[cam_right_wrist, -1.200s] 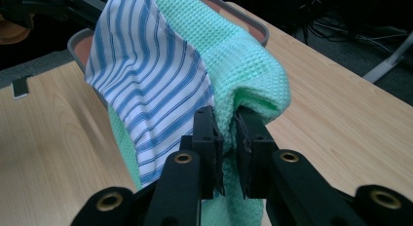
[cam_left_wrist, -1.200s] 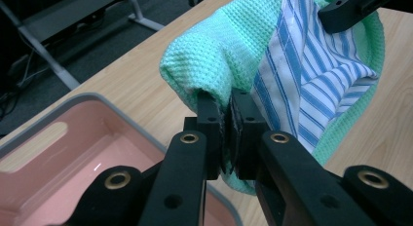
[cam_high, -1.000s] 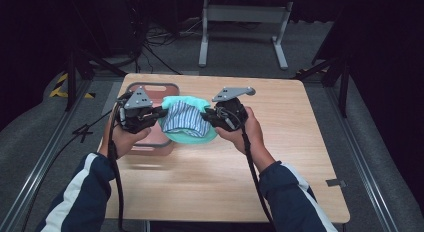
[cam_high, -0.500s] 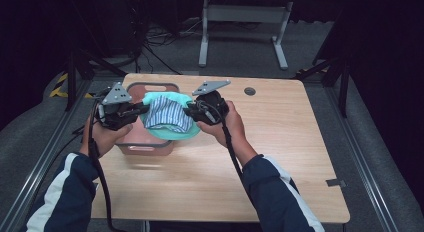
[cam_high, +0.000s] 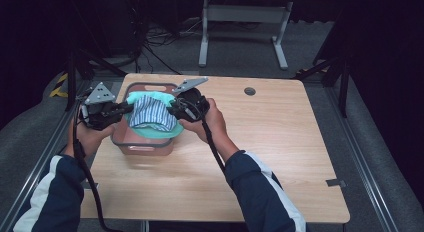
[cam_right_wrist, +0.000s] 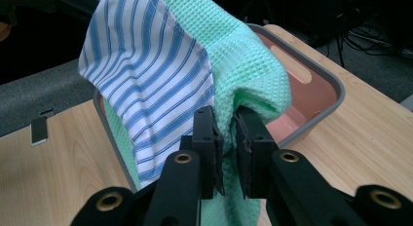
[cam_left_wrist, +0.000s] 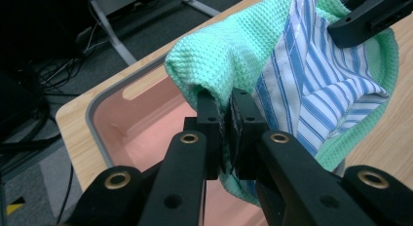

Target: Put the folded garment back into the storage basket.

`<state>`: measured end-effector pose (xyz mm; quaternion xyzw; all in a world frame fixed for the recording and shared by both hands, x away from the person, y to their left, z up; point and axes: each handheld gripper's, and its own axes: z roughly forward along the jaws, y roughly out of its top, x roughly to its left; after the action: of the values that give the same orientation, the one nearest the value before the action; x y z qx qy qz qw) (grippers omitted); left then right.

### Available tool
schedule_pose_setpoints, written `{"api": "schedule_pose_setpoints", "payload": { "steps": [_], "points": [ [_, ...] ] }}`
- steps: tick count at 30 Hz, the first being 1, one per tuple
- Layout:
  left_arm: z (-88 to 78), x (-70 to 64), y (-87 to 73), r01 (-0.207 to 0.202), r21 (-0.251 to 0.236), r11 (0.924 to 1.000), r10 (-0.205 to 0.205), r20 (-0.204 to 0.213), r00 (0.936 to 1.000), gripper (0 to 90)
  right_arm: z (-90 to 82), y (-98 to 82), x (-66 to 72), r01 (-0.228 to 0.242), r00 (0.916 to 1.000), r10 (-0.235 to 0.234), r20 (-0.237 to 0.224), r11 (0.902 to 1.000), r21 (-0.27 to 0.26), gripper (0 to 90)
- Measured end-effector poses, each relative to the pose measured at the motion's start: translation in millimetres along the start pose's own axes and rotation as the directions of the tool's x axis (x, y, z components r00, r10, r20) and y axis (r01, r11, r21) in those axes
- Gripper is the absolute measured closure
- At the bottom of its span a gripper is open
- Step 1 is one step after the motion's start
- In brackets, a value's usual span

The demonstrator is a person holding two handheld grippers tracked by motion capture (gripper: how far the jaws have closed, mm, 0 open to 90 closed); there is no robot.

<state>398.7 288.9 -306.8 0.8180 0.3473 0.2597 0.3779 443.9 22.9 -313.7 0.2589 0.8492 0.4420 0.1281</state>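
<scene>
So that the folded green towel [cam_high: 150,113] drops flat into the pink bin [cam_high: 142,144], I keep both grippers clamped on its ends.

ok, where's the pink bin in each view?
High view: pink bin left of centre on the table, under the cloth bundle.
Left gripper view: bin left of centre, behind the claw.
Right gripper view: bin at right, beyond the cloth.
Shared landmark: the bin's slot handle.

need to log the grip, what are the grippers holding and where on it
Both hold the folded cloth bundle, green waffle towel with a striped cloth: left gripper and right gripper each pinch an opposite folded edge.
</scene>
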Motion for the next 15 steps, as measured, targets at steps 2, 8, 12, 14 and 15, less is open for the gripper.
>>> {"api": "schedule_pose_setpoints", "payload": {
  "steps": [2, 8, 12, 14, 15],
  "points": [
    [-0.1, 0.4, -0.9, -0.003, 0.01, 0.9999, 0.003, -0.005, 1.0, 84.6, 6.8, 1.2, 1.8, 0.006, 1.0, -0.006, -0.001, 1.0, 0.003, 80.3],
    [-2.5, 8.3, -8.4, 0.007, 0.018, 0.9998, -0.007, -0.03, 0.9995, 84.5, 21.1, 5.3, 6.2, 0.007, 0.9999, -0.007, -0.009, 0.9999, 0.012, 80.4],
    [-1.9, 13.2, -14.4, 0.017, 0.023, 0.9996, -0.016, -0.038, 0.9992, 84.5, 27.8, 8.4, 8.5, 0.01, 0.9998, -0.01, -0.018, 0.9998, 0.017, 80.4],
    [-1.0, 14.2, -16.4, 0.024, 0.026, 0.9994, -0.023, -0.038, 0.999, 84.6, 29.3, 9.1, 9.5, 0.014, 0.9997, -0.013, -0.019, 0.9997, 0.02, 80.4],
    [-0.2, 15.1, -17.9, 0.025, 0.031, 0.9992, -0.024, -0.04, 0.9989, 84.6, 31.7, 9.6, 10.7, 0.016, 0.9997, -0.015, -0.02, 0.9996, 0.025, 80.4]
  ]
}}
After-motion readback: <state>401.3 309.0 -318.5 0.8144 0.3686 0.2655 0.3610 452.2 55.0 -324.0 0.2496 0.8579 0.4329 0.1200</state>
